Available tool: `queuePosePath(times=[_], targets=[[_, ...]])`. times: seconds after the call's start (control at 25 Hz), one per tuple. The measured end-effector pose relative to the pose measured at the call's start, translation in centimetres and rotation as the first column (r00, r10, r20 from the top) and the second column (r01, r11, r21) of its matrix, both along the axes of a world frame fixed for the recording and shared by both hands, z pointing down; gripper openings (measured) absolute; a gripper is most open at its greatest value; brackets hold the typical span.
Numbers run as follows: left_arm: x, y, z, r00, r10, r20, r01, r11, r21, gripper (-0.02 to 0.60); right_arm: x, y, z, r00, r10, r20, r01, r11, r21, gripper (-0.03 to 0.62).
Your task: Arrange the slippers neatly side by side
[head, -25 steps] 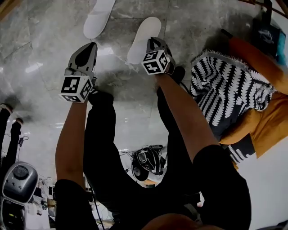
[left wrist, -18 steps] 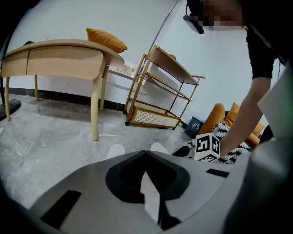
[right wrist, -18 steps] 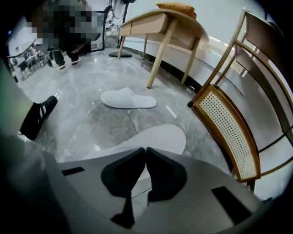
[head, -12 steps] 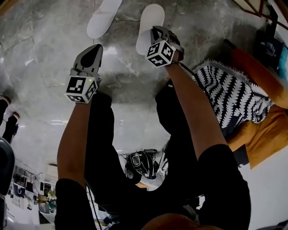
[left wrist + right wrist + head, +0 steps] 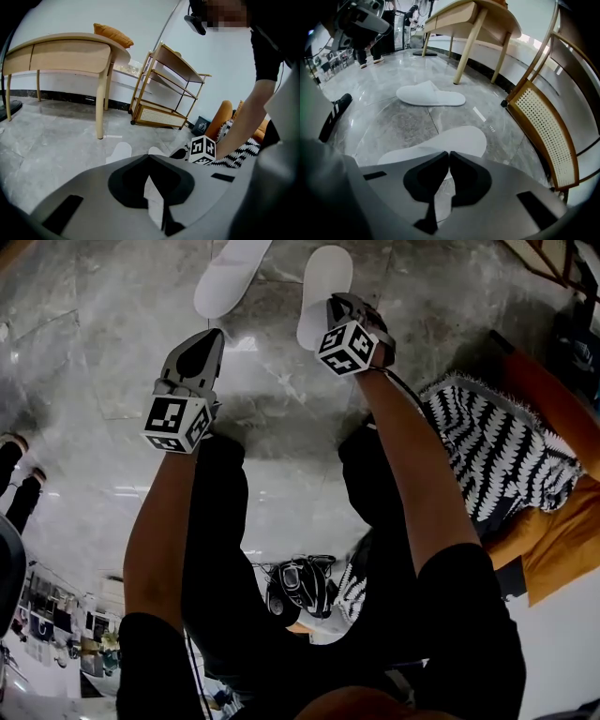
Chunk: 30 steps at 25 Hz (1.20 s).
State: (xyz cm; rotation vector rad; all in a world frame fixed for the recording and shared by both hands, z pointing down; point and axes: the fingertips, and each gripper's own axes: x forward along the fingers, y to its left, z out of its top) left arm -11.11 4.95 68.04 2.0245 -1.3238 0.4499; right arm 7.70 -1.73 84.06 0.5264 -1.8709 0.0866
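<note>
Below right tongs (image 5: 449,155) lies a white slipper (image 5: 457,139).

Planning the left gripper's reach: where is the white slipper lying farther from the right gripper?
Head view, top edge: the white slipper lies on the grey marble floor ahead of the left gripper, left of the other white slipper.

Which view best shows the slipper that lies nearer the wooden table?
The right gripper view: there the slipper lies whole and side-on, with nothing in front of it. The head view cuts it off at the top edge. The left gripper view shows only one end of it.
</note>
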Motion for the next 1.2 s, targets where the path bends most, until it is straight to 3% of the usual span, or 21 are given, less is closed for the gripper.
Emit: queuePosePath(times=[0.12, 0.28, 0.36, 0.6, 0.72, 0.88, 1.04, 1.2], targets=[[0.0, 0.8, 0.4, 1.0, 0.001, -0.002, -0.001, 1.0, -0.014, 0.014, 0.4, 0.2, 0.6, 0.998, 0.067, 0.004, -0.067, 0.997, -0.025, 0.04], [0.0, 1.5, 0.7, 1.0, 0.004, -0.005, -0.004, 1.0, -0.03, 0.014, 0.5, 0.2, 0.6, 0.998, 0.07, -0.001, -0.07, 0.997, -0.046, 0.047], [-0.1, 1.6, 0.5, 1.0, 0.004, -0.001, -0.004, 0.999, -0.034, 0.014, 0.5, 0.2, 0.1, 0.997, 0.071, 0.002, -0.071, 0.996, -0.055, 0.112], [-0.4, 1.2, -0.4, 1.0, -0.013, -0.006, 0.013, 0.999, -0.05, 0.014, 1.2, -0.3, -5.0, 0.993, 0.097, 0.073, -0.093, 0.994, -0.06, 0.133], [-1.0, 0.9, -0.7, 1.0, -0.025, -0.009, 0.025, 0.998, -0.063, 0.014, -0.2, -1.7, -9.1, 0.987, 0.032, 0.158, -0.029, 0.999, -0.022, 0.133], [-2.5, 0.7, -1.3, 1.0, -0.027, -0.002, 0.027, 0.998, -0.063, 0.014, -5.2, -3.2, -12.7, 0.954, -0.081, 0.288, 0.092, 0.995, -0.025, 0.133], [-4.8, 0.3, -2.2, 0.999, -0.042, 0.008, 0.042, 0.999, -0.023, 0.014, -11.8, -3.2, -13.1, 0.898, -0.204, 0.39, 0.26, 0.961, -0.098, 0.121], [-7.6, 0.7, -2.5, 0.997, -0.081, 0.016, 0.081, 0.996, 0.025, 0.014, -17.3, -3.1, -10.8, 0.868, -0.294, 0.399, 0.373, 0.918, -0.136, 0.121]])
